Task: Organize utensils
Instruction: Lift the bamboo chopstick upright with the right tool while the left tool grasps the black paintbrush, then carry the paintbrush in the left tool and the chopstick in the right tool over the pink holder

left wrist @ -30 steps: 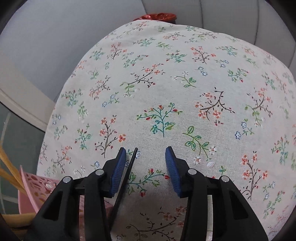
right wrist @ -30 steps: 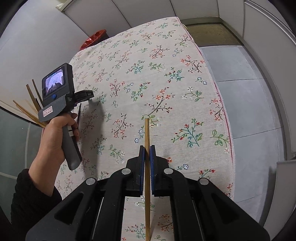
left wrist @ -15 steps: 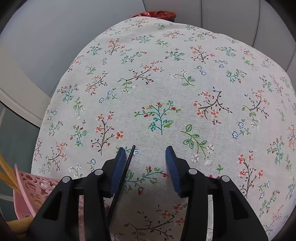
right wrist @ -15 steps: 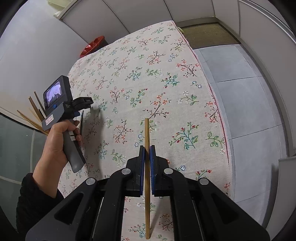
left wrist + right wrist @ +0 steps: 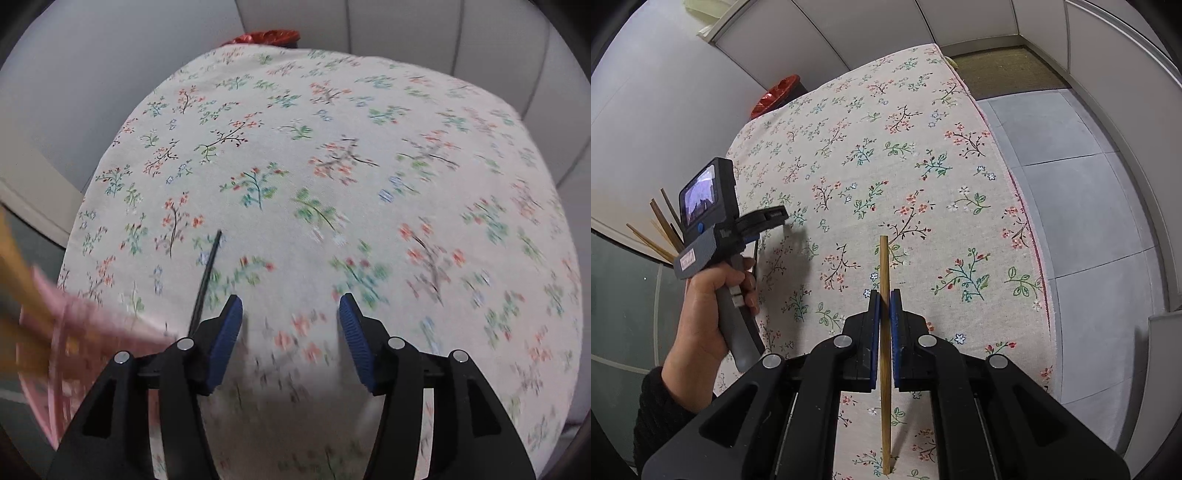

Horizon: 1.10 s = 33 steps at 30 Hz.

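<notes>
My right gripper (image 5: 885, 299) is shut on a light wooden chopstick (image 5: 885, 332), held upright above the floral tablecloth (image 5: 886, 184). My left gripper (image 5: 291, 306) is open and empty over the cloth; it also shows in the right wrist view (image 5: 775, 218), held in a hand at the left. A thin black chopstick (image 5: 207, 277) stands just left of its left finger, apart from the pads. A pink perforated basket (image 5: 62, 354) at the lower left holds several wooden chopsticks (image 5: 661, 232), blurred in the left wrist view.
A red bin (image 5: 777, 94) stands beyond the table's far corner and also shows in the left wrist view (image 5: 271, 37). The table's right edge (image 5: 1030, 229) drops to a grey tiled floor. White cabinet walls surround the table.
My left gripper has swung, blurring its view; the black chopstick now stands farther from its left finger. The right gripper has risen slightly with the wooden chopstick still clamped.
</notes>
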{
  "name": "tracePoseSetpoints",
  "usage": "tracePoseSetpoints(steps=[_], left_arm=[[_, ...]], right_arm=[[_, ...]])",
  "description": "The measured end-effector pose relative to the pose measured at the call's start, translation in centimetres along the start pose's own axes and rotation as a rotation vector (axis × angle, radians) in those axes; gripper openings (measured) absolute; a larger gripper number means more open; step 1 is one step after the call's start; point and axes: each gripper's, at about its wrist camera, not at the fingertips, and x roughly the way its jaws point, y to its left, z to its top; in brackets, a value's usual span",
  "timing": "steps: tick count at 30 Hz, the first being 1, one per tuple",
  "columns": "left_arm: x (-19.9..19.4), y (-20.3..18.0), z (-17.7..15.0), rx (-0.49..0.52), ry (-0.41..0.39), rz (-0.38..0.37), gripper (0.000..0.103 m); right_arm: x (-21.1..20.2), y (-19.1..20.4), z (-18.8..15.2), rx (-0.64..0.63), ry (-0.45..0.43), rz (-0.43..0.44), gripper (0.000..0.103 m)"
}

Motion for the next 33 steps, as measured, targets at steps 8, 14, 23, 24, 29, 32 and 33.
tracePoseSetpoints(steps=[8, 14, 23, 24, 29, 32, 33], left_arm=[[-8.2, 2.0, -9.1, 0.015, -0.254, -0.077, 0.06], [-6.6, 8.1, -9.4, -0.118, -0.17, -0.112, 0.048], [-1.5, 10.5, -9.7, -0.11, -0.089, -0.126, 0.01], [-1.4, 10.3, -9.8, -0.086, -0.087, -0.129, 0.009], [-2.8, 9.1, -11.6, 0.031, -0.049, -0.188, 0.007], [-3.9, 8.1, -13.3, 0.114, 0.01, -0.222, 0.007], [-4.2, 7.8, -13.7, 0.132, 0.028, -0.234, 0.007]], right_arm=[[-1.2, 0.4, -0.1, 0.003, -0.039, 0.003, 0.005], [-1.9, 1.6, -1.0, -0.03, -0.049, 0.013, 0.005], [-2.1, 2.9, -1.6, -0.055, -0.045, 0.028, 0.005], [-2.1, 2.9, -1.7, -0.056, -0.045, 0.028, 0.005], [-2.5, 2.5, -1.5, -0.04, -0.055, 0.035, 0.005], [-2.9, 2.1, -1.5, -0.027, -0.063, 0.042, 0.005], [-2.9, 2.1, -1.5, -0.025, -0.064, 0.043, 0.005]])
